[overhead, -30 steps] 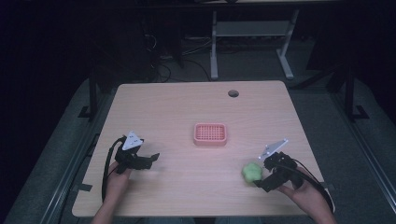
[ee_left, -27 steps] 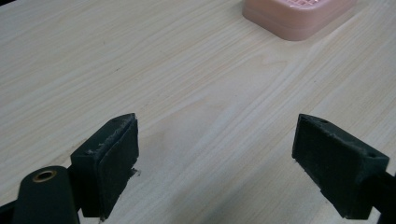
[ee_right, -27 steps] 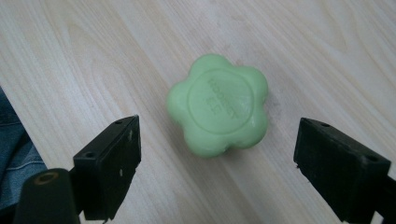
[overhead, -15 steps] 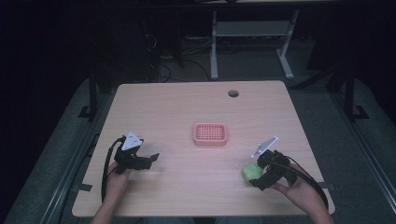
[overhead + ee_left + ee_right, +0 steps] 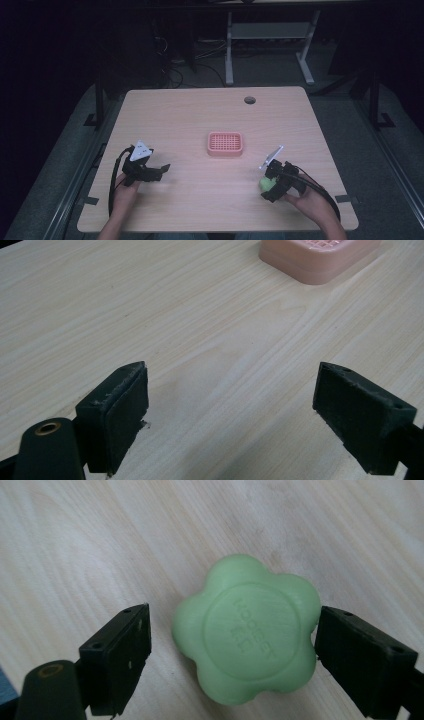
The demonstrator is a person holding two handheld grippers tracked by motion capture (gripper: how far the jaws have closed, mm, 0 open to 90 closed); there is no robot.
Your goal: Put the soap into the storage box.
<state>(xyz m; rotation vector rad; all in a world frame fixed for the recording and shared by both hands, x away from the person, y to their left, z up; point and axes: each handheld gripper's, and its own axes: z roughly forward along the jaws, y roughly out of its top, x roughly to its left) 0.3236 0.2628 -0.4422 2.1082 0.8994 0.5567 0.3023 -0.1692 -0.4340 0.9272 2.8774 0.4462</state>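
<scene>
A green flower-shaped soap [image 5: 247, 630] lies flat on the wooden table [image 5: 200, 125], near its front right [image 5: 265, 184]. My right gripper [image 5: 232, 652] is open and straddles it: the right jaw touches the soap's edge, the left jaw stands a little off it. In the high view the right gripper [image 5: 271, 186] tilts down over the soap. A pink soap dish [image 5: 225, 144] sits at the table's middle and shows at the top of the left gripper view [image 5: 320, 257]. My left gripper [image 5: 161, 170] rests at the front left, open [image 5: 230, 410], with bare wood between its jaws.
A round cable hole [image 5: 249, 100] lies near the table's far edge. White desk legs [image 5: 229, 50] and cables stand on the dark floor behind the table. Bare wood stretches between the two grippers.
My right gripper has tipped forward and come down over the green soap, so its jaws now stand on either side of it. The left gripper has stayed put.
</scene>
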